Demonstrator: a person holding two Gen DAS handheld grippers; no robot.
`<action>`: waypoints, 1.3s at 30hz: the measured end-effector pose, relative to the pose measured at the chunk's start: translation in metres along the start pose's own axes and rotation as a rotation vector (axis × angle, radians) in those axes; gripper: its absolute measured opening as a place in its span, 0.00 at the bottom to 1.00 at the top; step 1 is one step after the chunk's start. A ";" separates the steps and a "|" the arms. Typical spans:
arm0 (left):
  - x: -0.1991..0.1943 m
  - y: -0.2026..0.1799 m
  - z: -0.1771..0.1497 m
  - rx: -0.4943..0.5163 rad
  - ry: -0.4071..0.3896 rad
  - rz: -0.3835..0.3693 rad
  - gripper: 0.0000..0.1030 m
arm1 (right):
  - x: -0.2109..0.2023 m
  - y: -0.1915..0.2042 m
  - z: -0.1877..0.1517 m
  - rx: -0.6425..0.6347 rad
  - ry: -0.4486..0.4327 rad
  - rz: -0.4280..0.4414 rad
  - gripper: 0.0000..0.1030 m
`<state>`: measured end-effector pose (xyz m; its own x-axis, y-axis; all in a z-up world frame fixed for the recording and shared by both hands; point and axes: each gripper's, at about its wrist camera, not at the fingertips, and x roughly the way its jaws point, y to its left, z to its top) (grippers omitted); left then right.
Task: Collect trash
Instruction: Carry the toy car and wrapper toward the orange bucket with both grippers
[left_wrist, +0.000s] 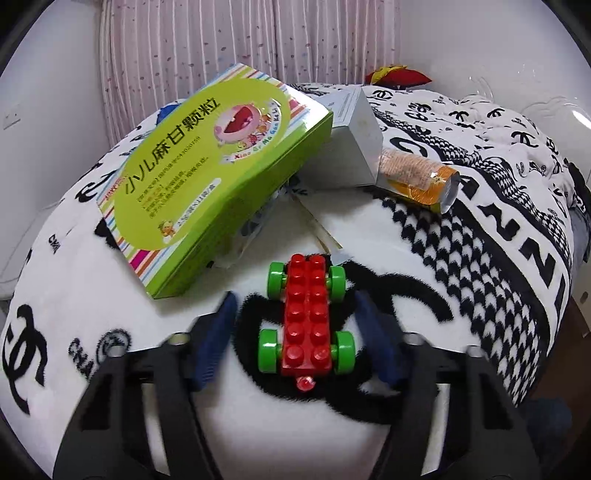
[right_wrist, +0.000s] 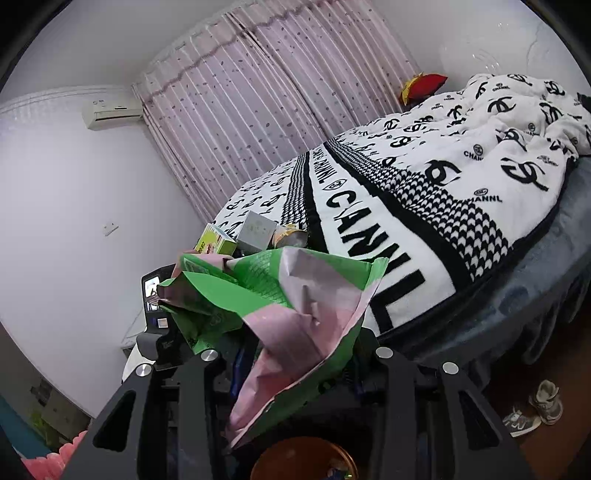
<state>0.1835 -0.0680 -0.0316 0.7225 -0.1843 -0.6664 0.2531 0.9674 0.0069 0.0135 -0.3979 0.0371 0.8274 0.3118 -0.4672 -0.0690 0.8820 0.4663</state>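
Red brick car (left_wrist: 308, 317) with green wheels sits low centre between my left tool (left_wrist: 299, 332), whose blue pads stand apart from it, gripping nothing. Just beyond, upper left, lies the green medicine box (left_wrist: 207, 177): light, stiff cardboard, best pinched across its thin edge. My right tool (right_wrist: 295, 354) is clamped on a crumpled green-and-pink wrapper (right_wrist: 280, 314), soft and crushable.
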 end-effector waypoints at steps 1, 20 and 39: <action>-0.003 0.002 -0.002 0.000 -0.003 -0.005 0.43 | 0.000 0.001 -0.001 0.001 0.001 0.003 0.40; -0.116 0.027 -0.048 -0.041 -0.113 -0.145 0.36 | -0.006 0.030 -0.008 -0.072 -0.006 0.021 0.40; -0.154 0.018 -0.157 0.006 0.089 -0.258 0.36 | 0.007 0.061 -0.067 -0.259 0.165 -0.025 0.40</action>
<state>-0.0240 0.0049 -0.0464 0.5741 -0.4082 -0.7098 0.4257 0.8893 -0.1671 -0.0221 -0.3187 0.0120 0.7303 0.3230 -0.6019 -0.2067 0.9443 0.2559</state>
